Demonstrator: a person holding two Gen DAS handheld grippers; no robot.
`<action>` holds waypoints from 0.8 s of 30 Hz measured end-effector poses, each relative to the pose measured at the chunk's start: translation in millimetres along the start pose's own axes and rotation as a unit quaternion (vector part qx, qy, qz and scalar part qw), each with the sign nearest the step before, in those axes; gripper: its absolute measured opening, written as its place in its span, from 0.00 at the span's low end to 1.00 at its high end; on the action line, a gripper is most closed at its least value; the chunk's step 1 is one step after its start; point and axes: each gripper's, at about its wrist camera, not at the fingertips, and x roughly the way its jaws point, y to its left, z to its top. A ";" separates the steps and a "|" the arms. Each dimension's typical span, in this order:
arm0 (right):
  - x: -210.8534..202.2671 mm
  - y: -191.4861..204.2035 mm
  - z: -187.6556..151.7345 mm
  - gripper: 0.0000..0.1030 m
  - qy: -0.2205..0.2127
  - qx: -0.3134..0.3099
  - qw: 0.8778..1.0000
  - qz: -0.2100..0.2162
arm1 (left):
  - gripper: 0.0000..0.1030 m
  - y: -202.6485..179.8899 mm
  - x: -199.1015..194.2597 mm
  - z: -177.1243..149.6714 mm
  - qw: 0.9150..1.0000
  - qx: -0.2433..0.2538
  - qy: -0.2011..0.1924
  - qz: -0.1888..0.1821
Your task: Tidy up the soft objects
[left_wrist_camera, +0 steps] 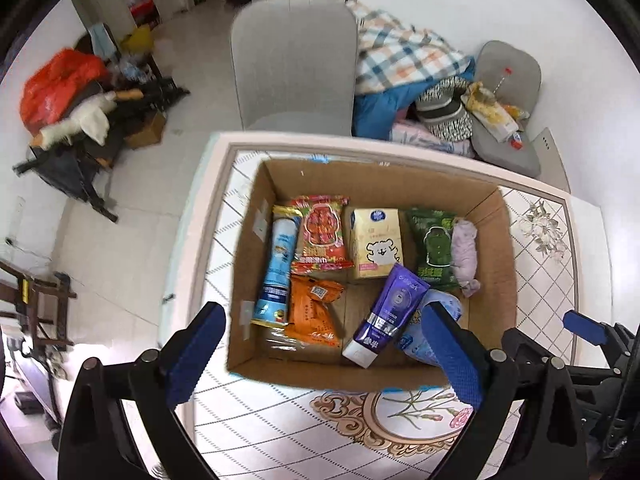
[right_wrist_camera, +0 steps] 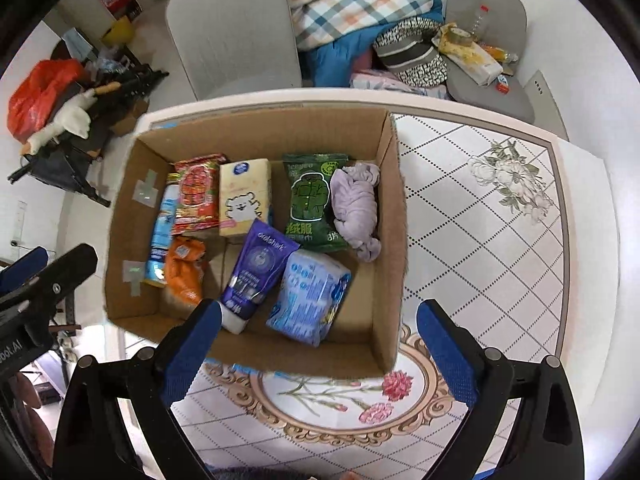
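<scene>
An open cardboard box (left_wrist_camera: 492,216) (right_wrist_camera: 394,216) stands on the patterned table. It holds soft packs: a purple tube (left_wrist_camera: 386,314) (right_wrist_camera: 254,270), a light blue pack (right_wrist_camera: 308,296) (left_wrist_camera: 416,336), a green packet (left_wrist_camera: 434,246) (right_wrist_camera: 314,200), a rolled lilac cloth (left_wrist_camera: 466,254) (right_wrist_camera: 356,204), a yellow tissue pack (left_wrist_camera: 376,244) (right_wrist_camera: 244,196), a red snack bag (left_wrist_camera: 320,232) (right_wrist_camera: 196,192), an orange packet (left_wrist_camera: 314,312) (right_wrist_camera: 184,274) and a blue tube pack (left_wrist_camera: 278,270) (right_wrist_camera: 162,234). My left gripper (left_wrist_camera: 324,352) and right gripper (right_wrist_camera: 320,352) hover open and empty above the box's near edge.
The table (right_wrist_camera: 480,208) has a floral top and a white rim. A grey chair (left_wrist_camera: 296,60) (right_wrist_camera: 236,28) stands behind it. Blankets and a cushioned seat with clutter (left_wrist_camera: 440,92) lie at the back right. A pile of bags (left_wrist_camera: 72,104) sits on the floor at the left.
</scene>
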 end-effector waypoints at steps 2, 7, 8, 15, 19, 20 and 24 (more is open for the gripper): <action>-21.6 -2.5 -11.5 0.97 -0.015 -0.001 1.000 0.003 | 0.97 -2.6 -24.5 -4.9 1.000 0.004 -0.016 0.009; -88.4 -10.3 -40.7 0.97 -0.057 0.005 0.998 0.024 | 0.97 -7.2 -85.9 -21.6 0.999 0.009 -0.051 -0.009; -99.5 -11.0 -45.4 0.97 -0.063 0.005 0.998 0.028 | 0.97 -7.5 -98.7 -26.1 0.998 0.007 -0.061 -0.008; -193.0 -10.8 -83.5 0.97 -0.132 -0.005 0.991 0.016 | 0.97 -13.2 -161.3 -52.8 0.996 0.007 -0.092 -0.012; -227.3 -10.0 -97.8 0.97 -0.156 -0.012 0.988 0.014 | 0.97 -15.3 -189.4 -63.2 0.994 0.006 -0.106 -0.019; -233.1 -9.4 -100.4 0.97 -0.158 -0.013 0.987 0.015 | 0.97 -16.0 -195.1 -65.2 0.994 0.006 -0.109 -0.016; -252.3 -9.3 -111.4 0.97 -0.168 -0.016 0.986 0.012 | 0.97 -17.0 -208.6 -71.9 0.992 0.005 -0.123 -0.006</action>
